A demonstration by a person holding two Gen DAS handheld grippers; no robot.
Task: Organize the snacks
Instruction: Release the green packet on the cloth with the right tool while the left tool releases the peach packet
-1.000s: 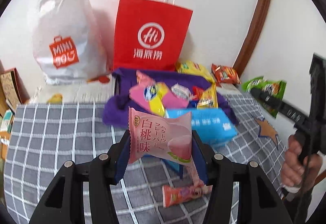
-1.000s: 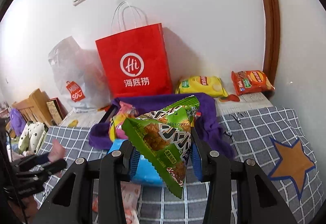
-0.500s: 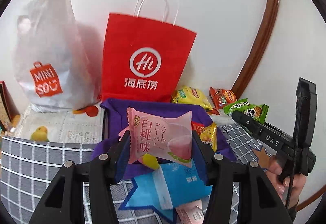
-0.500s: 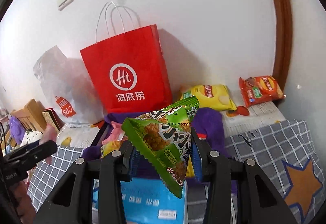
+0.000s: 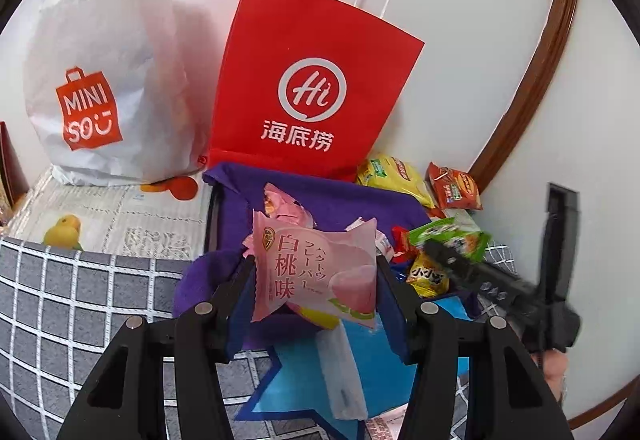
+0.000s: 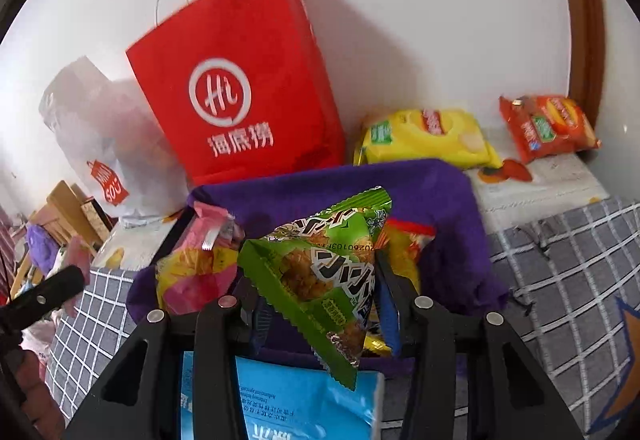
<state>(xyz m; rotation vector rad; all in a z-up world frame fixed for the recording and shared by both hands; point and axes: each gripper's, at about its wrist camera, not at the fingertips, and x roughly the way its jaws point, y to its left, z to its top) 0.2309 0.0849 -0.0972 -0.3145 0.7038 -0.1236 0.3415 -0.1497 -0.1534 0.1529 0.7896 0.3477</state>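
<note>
- Left gripper clenched on the pink peach snack packet, held upright above the near edge of the purple-lined box.
- Right gripper clamped on the green snack packet, hanging tilted over the same box — just beside the snacks already inside.
- Best lowered one at a time, to avoid the two grippers crowding over one opening.
- Worth aiming each packet at a bare patch of purple lining, not atop the pink-and-yellow packet — less chance of a slide-out.
- Release only once low inside the rim; dropped from height, a light packet likely skids onto the blue pack in front.
- Yellow chip bag and orange chip bag by the wall, outside the box, presumably to be gathered afterwards.
</note>
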